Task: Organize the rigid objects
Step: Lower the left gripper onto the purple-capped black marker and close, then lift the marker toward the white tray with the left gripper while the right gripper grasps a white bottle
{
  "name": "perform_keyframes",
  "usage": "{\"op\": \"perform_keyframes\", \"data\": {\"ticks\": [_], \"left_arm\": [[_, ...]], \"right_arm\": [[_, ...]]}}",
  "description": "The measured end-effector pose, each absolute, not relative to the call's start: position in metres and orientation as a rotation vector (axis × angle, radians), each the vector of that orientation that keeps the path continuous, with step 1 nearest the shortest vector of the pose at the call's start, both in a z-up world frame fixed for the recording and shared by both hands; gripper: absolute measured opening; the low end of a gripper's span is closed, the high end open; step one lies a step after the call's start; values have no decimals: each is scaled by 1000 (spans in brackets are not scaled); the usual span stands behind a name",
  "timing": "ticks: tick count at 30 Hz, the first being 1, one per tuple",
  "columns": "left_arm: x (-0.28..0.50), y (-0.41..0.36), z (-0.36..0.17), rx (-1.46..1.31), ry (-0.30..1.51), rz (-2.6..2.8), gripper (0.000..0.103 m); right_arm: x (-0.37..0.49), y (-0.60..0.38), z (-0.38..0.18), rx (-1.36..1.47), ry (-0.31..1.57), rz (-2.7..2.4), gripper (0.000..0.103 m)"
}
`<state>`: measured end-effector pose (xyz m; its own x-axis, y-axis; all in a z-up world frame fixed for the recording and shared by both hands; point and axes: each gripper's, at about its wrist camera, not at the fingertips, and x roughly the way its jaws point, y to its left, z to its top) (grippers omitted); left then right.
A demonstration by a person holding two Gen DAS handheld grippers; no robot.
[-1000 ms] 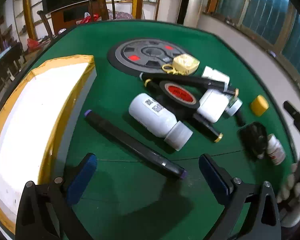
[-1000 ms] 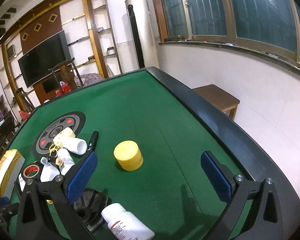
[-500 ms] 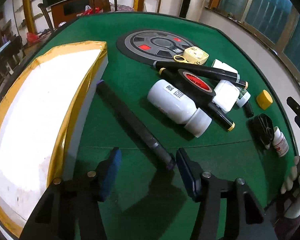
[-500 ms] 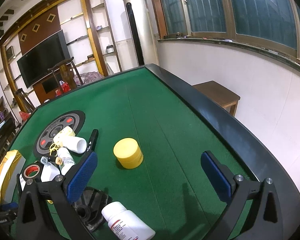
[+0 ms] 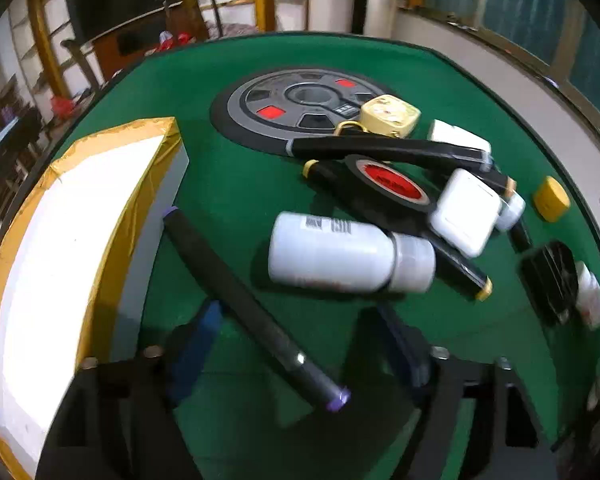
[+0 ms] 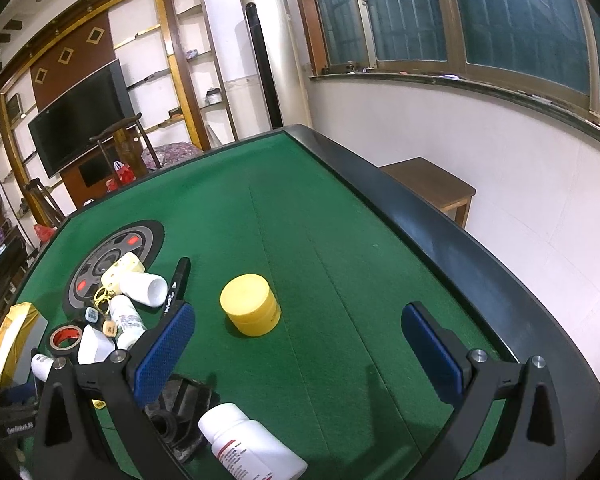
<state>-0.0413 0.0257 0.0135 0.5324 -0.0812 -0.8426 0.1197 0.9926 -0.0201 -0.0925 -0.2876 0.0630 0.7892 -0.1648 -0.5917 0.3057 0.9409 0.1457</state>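
On the green table [image 5: 228, 184], beside the white foam box [image 5: 60, 248] at its left edge, the left gripper [image 5: 300, 344] has half closed around the black marker [image 5: 252, 308], pads apparently not touching. The right gripper [image 6: 300, 344] gapes empty.

1. a home living room is showing: a flat television [image 6: 82, 118] is standing against a wood-panelled wall.
2. open shelving [image 6: 204, 80] is lining the wall, and a tall floor air conditioner [image 6: 274, 56] is standing in the corner.
3. a green felt worktop [image 6: 340, 248] with a central dial is looking like a mahjong table.
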Motion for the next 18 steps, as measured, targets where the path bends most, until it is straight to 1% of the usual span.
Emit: {"op": "perform_keyframes", "data": {"ticks": [1, 2, 3, 5, 10, 11, 13, 14, 15, 17, 18], "left_arm": [[-47, 30, 16, 42, 998, -137, 51], [-49, 35, 18, 28, 1005, -151, 35], [-51, 43, 20, -11, 1019, -172, 30], [-55, 61, 22, -119, 1053, -212, 30], [-58, 63, 23, -140, 1059, -193, 30], [-56, 59, 23, -127, 1053, -177, 32], [-50, 49, 23, -94, 1055, -159, 42], [-46, 44, 23, -77, 1053, -157, 53], [-41, 40, 22, -53, 1050, -148, 60], [-35, 30, 19, 19, 1033, -111, 65], [-32, 27, 17, 45, 1022, -101, 71]], "right_arm": [[-92, -288, 63, 240, 613, -256, 103], [-92, -288, 63, 240, 614, -256, 103], [-92, -288, 63, 240, 614, -256, 103], [-92, -287, 62, 239, 619, -258, 103], [-92, -287, 63, 239, 625, -260, 103], [-92, -286, 62, 239, 626, -262, 103], [-91, -286, 62, 238, 630, -265, 103], [-91, -286, 62, 238, 633, -267, 103], [-91, -286, 62, 237, 635, -270, 103], [-91, -286, 61, 235, 640, -273, 103], [-90, -286, 61, 234, 643, -275, 103]]}}
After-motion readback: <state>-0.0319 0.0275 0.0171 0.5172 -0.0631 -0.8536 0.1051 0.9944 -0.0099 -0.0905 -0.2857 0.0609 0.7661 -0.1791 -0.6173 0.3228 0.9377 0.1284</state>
